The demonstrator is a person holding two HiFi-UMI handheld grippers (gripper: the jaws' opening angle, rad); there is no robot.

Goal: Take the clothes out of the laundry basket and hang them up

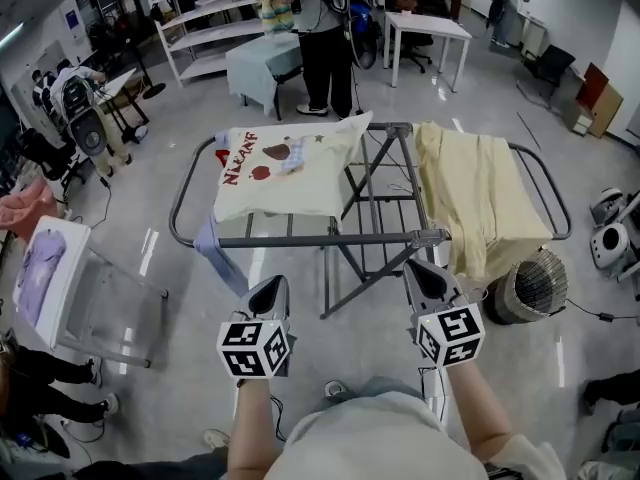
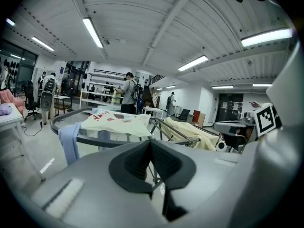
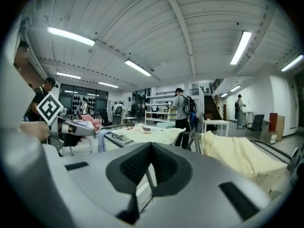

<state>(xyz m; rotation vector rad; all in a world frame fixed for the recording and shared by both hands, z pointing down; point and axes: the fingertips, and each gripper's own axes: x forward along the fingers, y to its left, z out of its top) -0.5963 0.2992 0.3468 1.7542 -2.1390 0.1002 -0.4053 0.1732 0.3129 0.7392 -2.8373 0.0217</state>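
Note:
A grey folding drying rack point(image 1: 300, 239) stands in front of me. A white T-shirt with red print point(image 1: 285, 173) lies over its left wing. A pale yellow cloth point(image 1: 480, 198) drapes over its right wing, and a light blue garment point(image 1: 212, 248) hangs from the near left rail. The round woven laundry basket point(image 1: 533, 286) sits on the floor under the rack's right end. My left gripper point(image 1: 270, 286) and right gripper point(image 1: 423, 270) are side by side just short of the near rail. Both are shut with nothing between the jaws. The gripper views show the left gripper point(image 2: 151, 142) and right gripper point(image 3: 151, 144) pointing over the rack.
A person point(image 1: 325, 38) stands behind the rack beside a covered table point(image 1: 262, 63). A white table point(image 1: 50, 278) with a purple cloth on it is at the left. White machines point(image 1: 610, 233) and a cable point(image 1: 600, 315) lie on the floor at the right.

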